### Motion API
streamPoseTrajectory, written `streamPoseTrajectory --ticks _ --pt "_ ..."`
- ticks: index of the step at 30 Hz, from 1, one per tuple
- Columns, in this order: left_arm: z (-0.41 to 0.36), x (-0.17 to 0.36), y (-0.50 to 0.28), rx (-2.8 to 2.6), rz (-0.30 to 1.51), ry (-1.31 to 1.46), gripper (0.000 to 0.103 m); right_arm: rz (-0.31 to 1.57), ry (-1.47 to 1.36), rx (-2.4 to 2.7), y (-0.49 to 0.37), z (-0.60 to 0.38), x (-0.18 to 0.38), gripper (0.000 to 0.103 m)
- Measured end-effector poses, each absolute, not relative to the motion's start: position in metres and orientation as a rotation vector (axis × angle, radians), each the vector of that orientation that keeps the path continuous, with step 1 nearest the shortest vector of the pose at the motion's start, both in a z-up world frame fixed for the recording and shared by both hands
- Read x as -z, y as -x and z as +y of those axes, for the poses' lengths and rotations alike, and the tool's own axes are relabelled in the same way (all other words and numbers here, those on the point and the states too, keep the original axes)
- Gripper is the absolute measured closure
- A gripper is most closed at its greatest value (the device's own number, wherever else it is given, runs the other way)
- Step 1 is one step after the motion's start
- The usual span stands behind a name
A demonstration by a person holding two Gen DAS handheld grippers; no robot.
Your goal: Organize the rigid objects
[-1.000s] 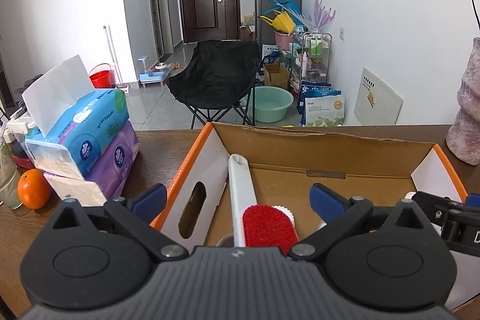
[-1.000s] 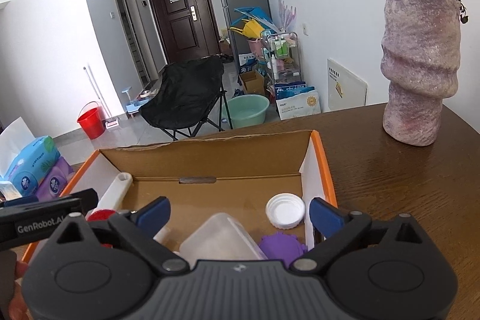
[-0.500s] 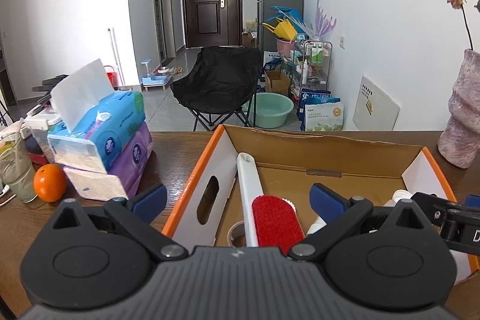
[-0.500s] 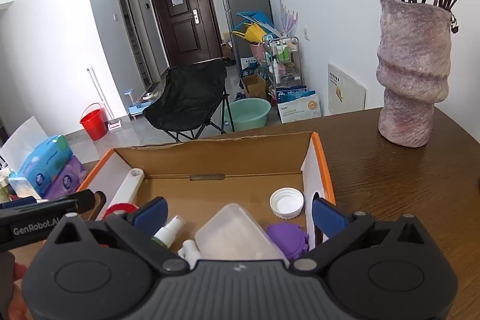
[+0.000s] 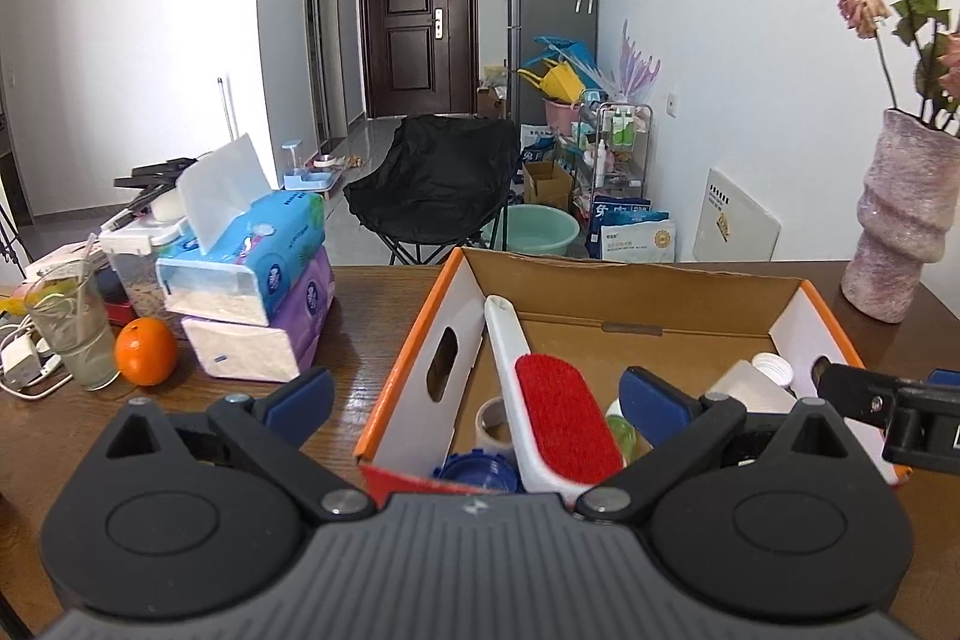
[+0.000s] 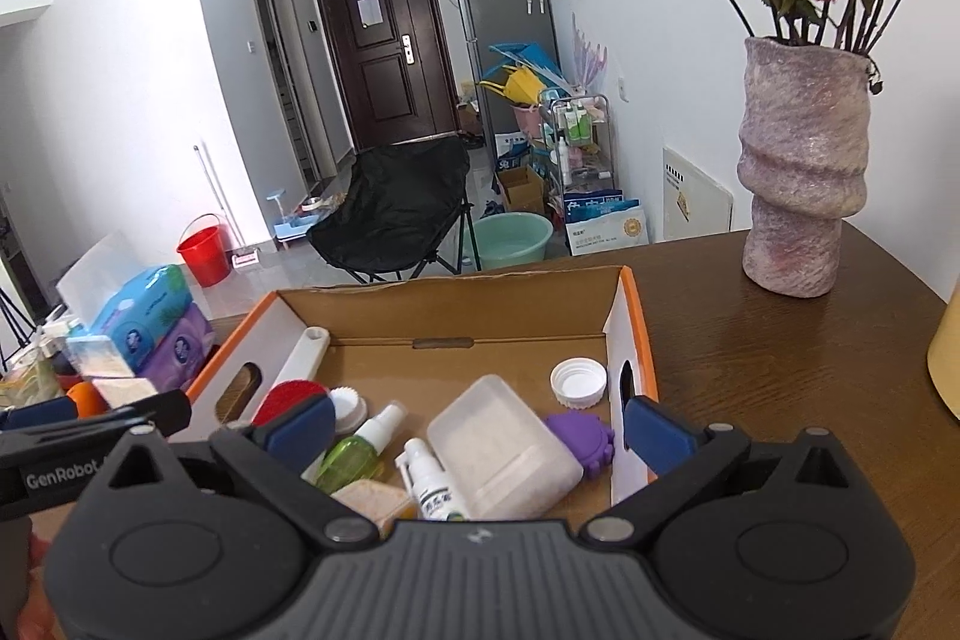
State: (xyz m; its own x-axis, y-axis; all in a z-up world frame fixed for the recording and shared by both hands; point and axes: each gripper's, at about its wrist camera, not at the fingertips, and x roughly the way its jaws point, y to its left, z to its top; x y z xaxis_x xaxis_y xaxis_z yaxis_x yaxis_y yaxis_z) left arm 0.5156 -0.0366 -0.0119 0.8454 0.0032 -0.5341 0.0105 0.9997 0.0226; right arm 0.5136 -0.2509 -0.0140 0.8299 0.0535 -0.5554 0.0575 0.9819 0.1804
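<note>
An open cardboard box (image 5: pixel 672 292) with orange edges stands on the wooden table, also in the right wrist view (image 6: pixel 456 298). In it lie a white brush with a red pad (image 5: pixel 564 418), a clear plastic tub (image 6: pixel 501 445), a white cap (image 6: pixel 577 382), a green spray bottle (image 6: pixel 360 445), a white spray bottle (image 6: pixel 429 484) and a purple piece (image 6: pixel 579 439). My left gripper (image 5: pixel 474 394) is open and empty above the box's left front. My right gripper (image 6: pixel 477 427) is open and empty above the box's front.
Stacked tissue packs (image 5: pixel 258 286), an orange (image 5: pixel 146 359) and a glass (image 5: pixel 72 322) stand left of the box. A pink vase with dried roses (image 6: pixel 801 172) stands at the back right. A yellow object (image 6: pixel 945 358) shows at the right edge.
Both grippers have pulled back and risen, so more of the box's contents show. Both stay open and empty. Nothing in the box has moved.
</note>
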Motion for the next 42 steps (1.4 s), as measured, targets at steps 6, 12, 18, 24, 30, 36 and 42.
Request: streamPoseTrajectory --ticks 6,12,18,24,30,36,42 --pt "-0.031 0.007 -0.485 0.007 0.546 -0.02 0.0 0.574 -0.183 -0.008 -0.484 -0.247 0.008 0.0" --pt "-0.019 0.008 -0.453 0.009 0.527 -0.005 0.0 0.556 -0.167 -0.008 -0.454 -0.245 0.003 0.0" --pt "-0.007 0.007 -0.423 0.007 0.507 0.012 0.0 0.547 -0.156 -0.004 -0.428 -0.245 0.004 0.0" --pt "0.001 0.007 -0.391 0.011 0.485 0.014 0.0 0.533 -0.142 -0.014 -0.4 -0.241 0.003 0.0" --pt "0.003 0.003 -0.356 0.038 0.454 0.009 0.0 0.507 -0.131 -0.049 -0.369 -0.234 0.0 0.0" --pt "0.005 -0.008 -0.315 0.06 0.413 0.01 0.0 0.464 -0.115 -0.078 -0.329 -0.227 -0.006 0.0" --pt "0.011 -0.013 -0.272 0.058 0.383 0.016 0.0 0.413 -0.085 -0.055 -0.281 -0.226 -0.011 0.0"
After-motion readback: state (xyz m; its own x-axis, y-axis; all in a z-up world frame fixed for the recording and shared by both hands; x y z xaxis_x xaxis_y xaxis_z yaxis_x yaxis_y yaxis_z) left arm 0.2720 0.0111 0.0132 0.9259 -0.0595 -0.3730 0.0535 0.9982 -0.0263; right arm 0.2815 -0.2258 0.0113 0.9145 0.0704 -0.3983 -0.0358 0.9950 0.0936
